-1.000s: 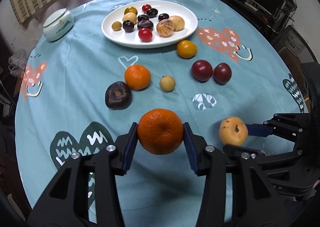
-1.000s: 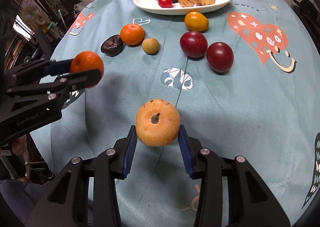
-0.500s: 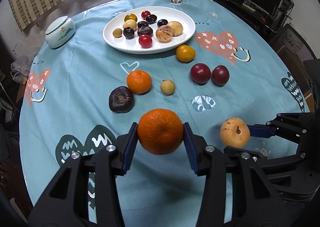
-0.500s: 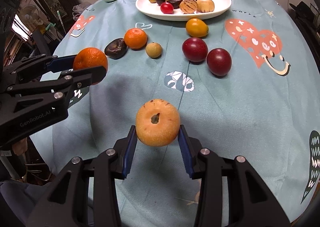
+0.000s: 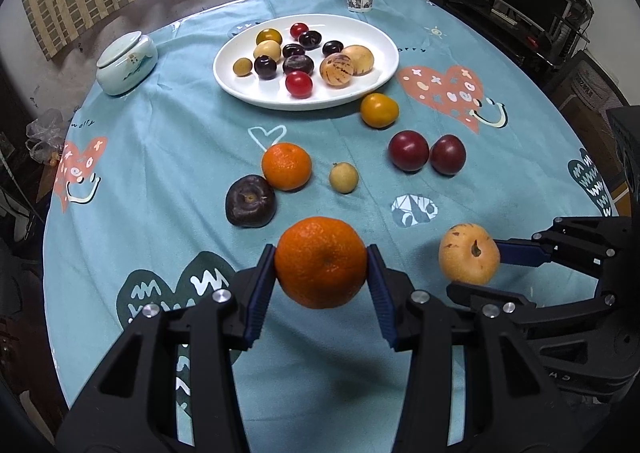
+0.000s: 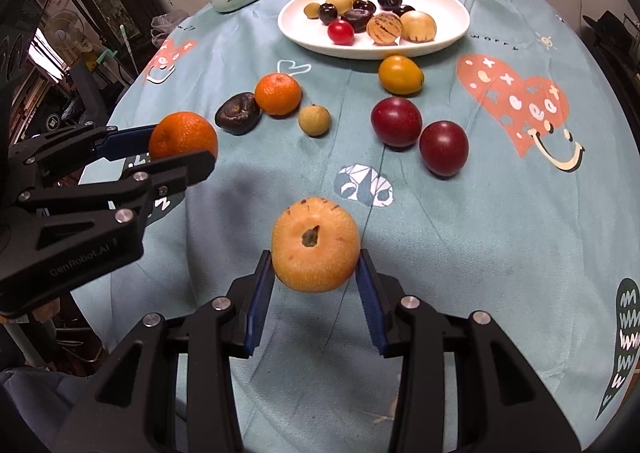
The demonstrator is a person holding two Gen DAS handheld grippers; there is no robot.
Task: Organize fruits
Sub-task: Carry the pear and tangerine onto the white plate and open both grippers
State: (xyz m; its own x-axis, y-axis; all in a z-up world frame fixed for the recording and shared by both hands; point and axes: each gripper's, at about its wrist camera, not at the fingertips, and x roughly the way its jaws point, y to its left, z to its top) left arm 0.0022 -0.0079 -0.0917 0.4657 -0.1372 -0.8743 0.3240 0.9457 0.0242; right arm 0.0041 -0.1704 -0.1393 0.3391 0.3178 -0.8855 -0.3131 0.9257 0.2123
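Two fruits aloft: tangerine (image 5: 321,262) pinched in left gripper (image 5: 321,273), pale round fruit (image 6: 315,244) pinched in right gripper (image 6: 316,273). White plate (image 5: 384,41) far ahead, beyond loose fruit; left slightly nearer.

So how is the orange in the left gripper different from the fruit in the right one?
The orange is deep orange and pebbly; the pale fruit is yellow-tan, speckled, with a dark stem scar. The orange looks a bit bigger. Both are round, clamped in a gripper, left gripper, right gripper, and lifted off the cloth.
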